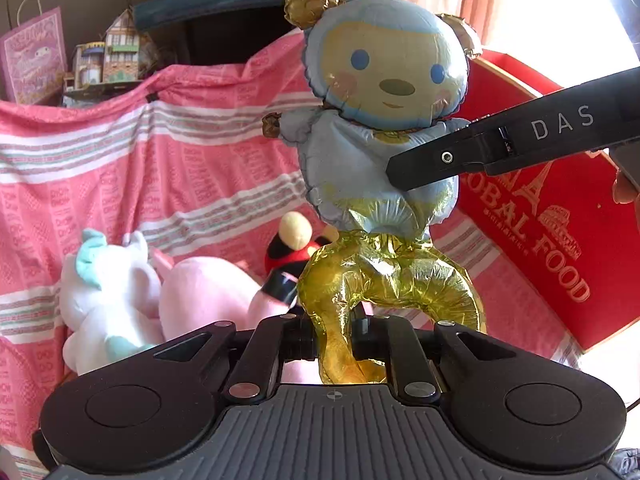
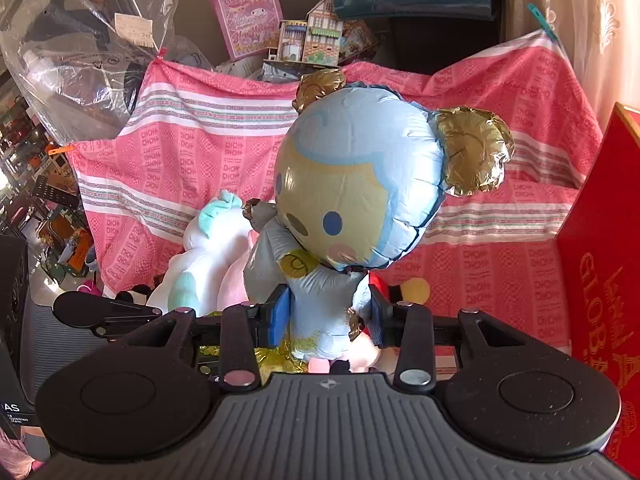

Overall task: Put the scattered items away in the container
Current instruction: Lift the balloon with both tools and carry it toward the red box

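Note:
A foil bear balloon with a blue body and gold legs stands upright over the pink striped cloth. My left gripper is shut on its gold leg. My right gripper grips the balloon's blue torso between its blue pads; it also shows in the left wrist view as a black finger across the balloon's body. A white plush, a pink plush and a red-and-black plush lie on the cloth below.
A red "Global Food" box stands open at the right, its wall close to the balloon. Behind the cloth are a paper model house, a pink gift bag, a clear plastic bag and cardboard boxes.

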The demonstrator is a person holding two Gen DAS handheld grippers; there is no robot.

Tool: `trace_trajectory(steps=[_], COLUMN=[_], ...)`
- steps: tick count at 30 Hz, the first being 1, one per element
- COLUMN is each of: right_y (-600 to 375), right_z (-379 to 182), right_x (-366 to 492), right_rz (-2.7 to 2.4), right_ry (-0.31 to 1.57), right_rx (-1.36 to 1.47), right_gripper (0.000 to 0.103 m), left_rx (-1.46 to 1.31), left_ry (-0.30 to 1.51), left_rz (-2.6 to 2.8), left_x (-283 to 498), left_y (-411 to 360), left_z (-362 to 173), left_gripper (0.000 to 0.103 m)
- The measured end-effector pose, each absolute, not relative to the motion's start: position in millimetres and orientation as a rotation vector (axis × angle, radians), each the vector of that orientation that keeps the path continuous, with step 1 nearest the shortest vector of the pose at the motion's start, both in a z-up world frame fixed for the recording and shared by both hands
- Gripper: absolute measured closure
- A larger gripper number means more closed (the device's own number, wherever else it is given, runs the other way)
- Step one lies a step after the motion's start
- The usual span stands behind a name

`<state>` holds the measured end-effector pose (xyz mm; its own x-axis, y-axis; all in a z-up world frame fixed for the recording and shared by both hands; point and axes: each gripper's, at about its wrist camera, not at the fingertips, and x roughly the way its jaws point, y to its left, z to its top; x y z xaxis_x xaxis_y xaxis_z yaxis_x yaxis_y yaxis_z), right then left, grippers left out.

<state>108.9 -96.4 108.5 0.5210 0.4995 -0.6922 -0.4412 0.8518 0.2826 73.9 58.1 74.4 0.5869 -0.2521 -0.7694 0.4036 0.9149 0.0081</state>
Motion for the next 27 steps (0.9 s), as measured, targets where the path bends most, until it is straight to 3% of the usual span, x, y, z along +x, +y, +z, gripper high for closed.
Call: trace_trajectory(steps=[20,27], right_y=[-333.2,-396.0], right_z=[182.6,191.8], right_x=[114.9,142.5], right_rz=[0.313,0.224], right_ry=[0.633,0.601], right_rx=[0.146,0.127], right_gripper=[0.058,0.055], left_rx=[0.289,0.295], left_ry=[0.653,0.661], left_rz=[-0.618,-0.656], left_x=[105.7,138.2], left_y=[-198.7,-268.0], left_z=[145.5,150.5], left_gripper=[0.093,0.092])
